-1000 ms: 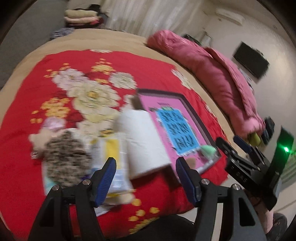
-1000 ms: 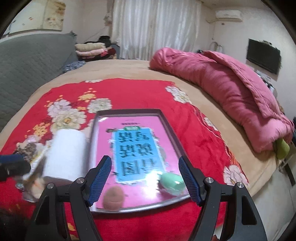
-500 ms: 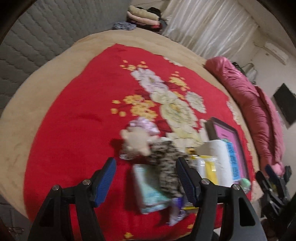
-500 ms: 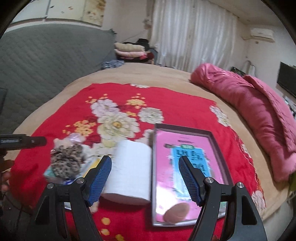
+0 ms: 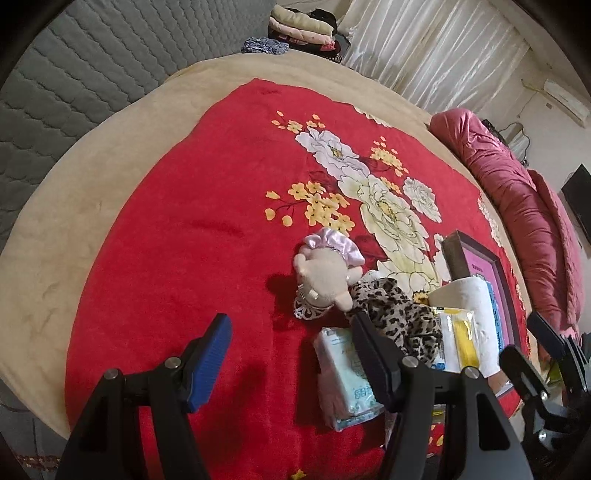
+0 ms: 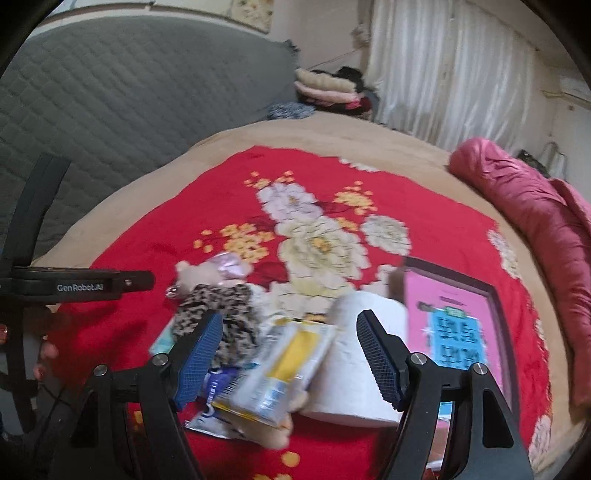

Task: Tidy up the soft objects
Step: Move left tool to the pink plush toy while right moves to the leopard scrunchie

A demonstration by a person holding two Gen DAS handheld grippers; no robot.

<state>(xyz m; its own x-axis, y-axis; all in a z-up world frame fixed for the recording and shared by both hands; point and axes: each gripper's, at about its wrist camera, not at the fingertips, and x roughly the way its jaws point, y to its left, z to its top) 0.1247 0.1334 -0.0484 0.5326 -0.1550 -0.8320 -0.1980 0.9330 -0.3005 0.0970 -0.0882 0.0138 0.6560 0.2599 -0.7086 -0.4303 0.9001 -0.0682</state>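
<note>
A pile of soft things lies on the red floral blanket (image 5: 207,206): a beige plush toy (image 5: 325,275) with a pink bonnet, a leopard-print cloth (image 5: 400,314), a tissue pack (image 5: 349,373), a yellow-and-white packet (image 6: 286,369) and a white paper roll (image 6: 364,354). A pink-lined tray (image 6: 496,295) lies to their right. My left gripper (image 5: 288,354) is open and empty above the blanket, left of the pile. My right gripper (image 6: 290,356) is open and empty, hovering over the yellow packet and roll.
A rolled pink duvet (image 5: 532,206) lies along the bed's right side. A grey quilted headboard (image 6: 122,107) stands at the left. Folded clothes (image 5: 303,27) are stacked at the back by white curtains. The beige bed cover (image 5: 70,206) surrounds the blanket.
Both grippers have swung left, from the tray towards the pile. The right gripper now hangs over the packet and roll. Both stayed open and empty.
</note>
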